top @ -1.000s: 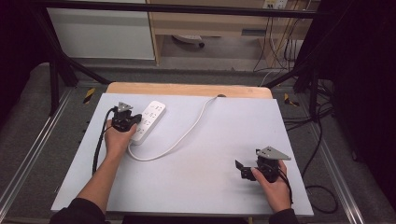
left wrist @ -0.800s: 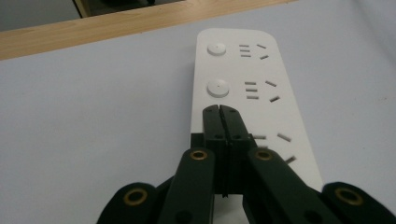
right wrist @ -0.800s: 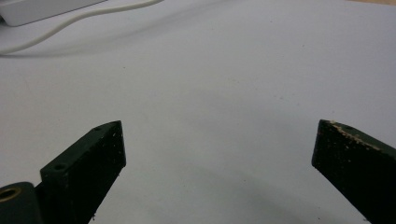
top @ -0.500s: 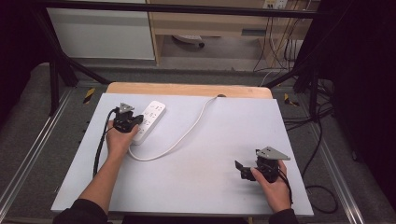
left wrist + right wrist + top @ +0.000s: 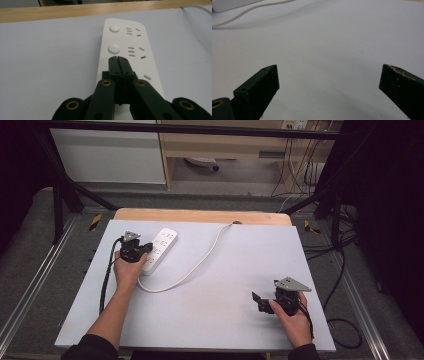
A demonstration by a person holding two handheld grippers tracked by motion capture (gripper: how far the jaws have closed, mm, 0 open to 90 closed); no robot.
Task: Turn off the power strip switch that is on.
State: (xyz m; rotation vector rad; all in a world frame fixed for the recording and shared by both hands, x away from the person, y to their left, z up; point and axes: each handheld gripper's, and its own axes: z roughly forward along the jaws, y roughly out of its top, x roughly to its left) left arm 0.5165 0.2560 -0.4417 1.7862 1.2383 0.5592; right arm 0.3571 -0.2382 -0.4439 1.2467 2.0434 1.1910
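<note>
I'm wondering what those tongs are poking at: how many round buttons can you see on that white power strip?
2 round buttons show on the power strip: one near its far end, one just ahead of the shut left tongs. More may lie hidden beneath the tongs.

A pale grey-white sheet [image 5: 220,290] covers the table, leaving a strip of bare wood [image 5: 200,216] along the far edge. A white power strip [image 5: 161,249] lies flat on the sheet near the far left corner. Its white cord [image 5: 200,259] loops toward the person, then curves across the sheet to the far edge.
</note>
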